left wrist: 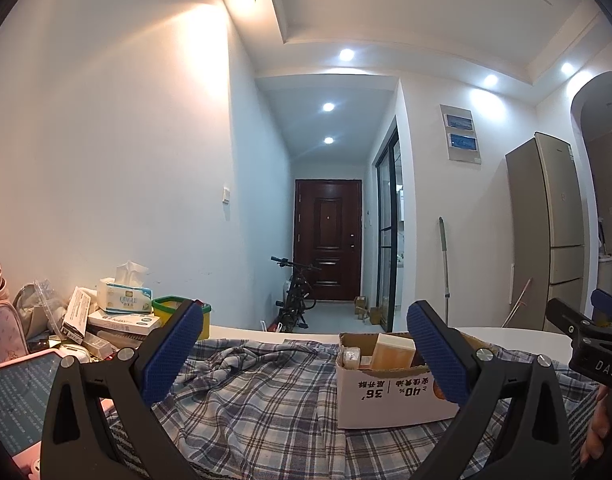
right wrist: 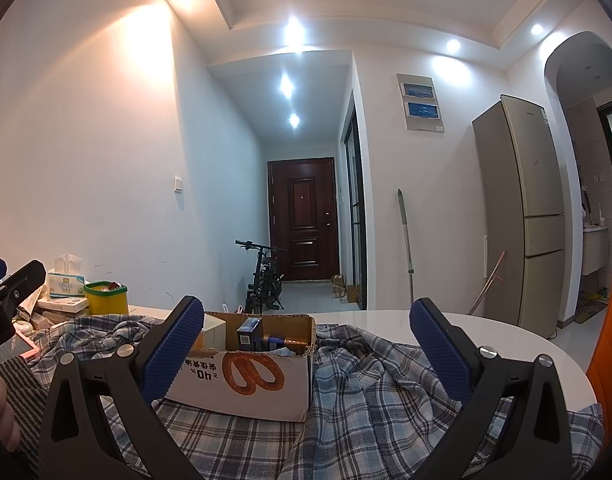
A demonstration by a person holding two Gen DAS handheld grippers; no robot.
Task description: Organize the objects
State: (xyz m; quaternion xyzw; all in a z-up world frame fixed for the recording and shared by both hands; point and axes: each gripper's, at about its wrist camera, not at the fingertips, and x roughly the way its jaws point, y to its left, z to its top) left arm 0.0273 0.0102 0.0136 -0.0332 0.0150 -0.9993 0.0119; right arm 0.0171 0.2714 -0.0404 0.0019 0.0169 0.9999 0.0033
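Left wrist: pink tablet (left wrist: 13,396) visible; right wrist: box (right wrist: 241,380) pretzel print, orange chair (right wrist: 610,340). Both tools spread, empty.

- A dark brown panelled door (right wrist: 301,222) stood at the far end of the hallway.
- A black folding bicycle (right wrist: 263,280) was parked near the door, against the left wall.
- A tall beige refrigerator (right wrist: 522,212) stood against the right wall.
- A grey-handled mop (right wrist: 406,240) leaned on the wall left of the refrigerator.
- Two blue framed pictures (right wrist: 421,102) hung above the mop.
- A white wall switch (left wrist: 226,195) sat on the left wall.
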